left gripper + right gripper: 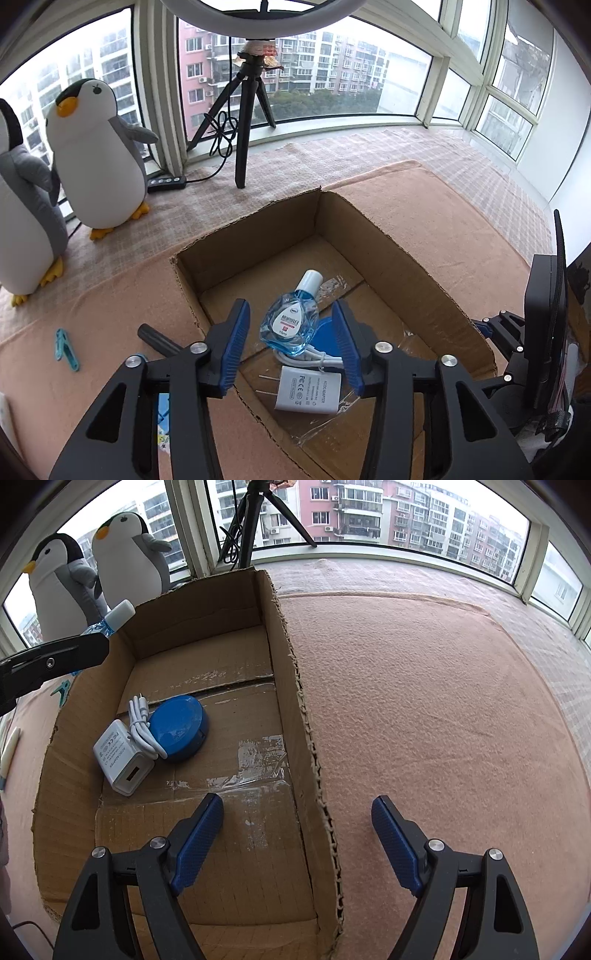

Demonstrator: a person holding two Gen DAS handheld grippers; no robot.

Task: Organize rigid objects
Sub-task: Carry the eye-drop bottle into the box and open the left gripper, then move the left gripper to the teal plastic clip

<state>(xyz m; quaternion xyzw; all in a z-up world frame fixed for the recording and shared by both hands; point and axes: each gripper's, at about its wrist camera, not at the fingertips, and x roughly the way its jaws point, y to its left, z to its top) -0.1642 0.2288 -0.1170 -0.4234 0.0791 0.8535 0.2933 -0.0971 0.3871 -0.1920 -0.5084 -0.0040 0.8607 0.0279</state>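
The open brown cardboard box (388, 236) sits on a pink fuzzy cloth. The left gripper (291, 332) hangs over the box with its blue pads apart, and the small clear blue bottle with a white cap (291, 325) is between them; no pad presses on it. Down in the box lie a white plug charger (123, 762), a white cord (142, 727) and a round blue disc (181, 727), all touching. The right gripper (297, 834) stands wide apart over the box's right wall, holding nothing.

Bay windows (325, 74) w/ apt blocks (369, 513) outside, daylight, pink blanket (424, 701).
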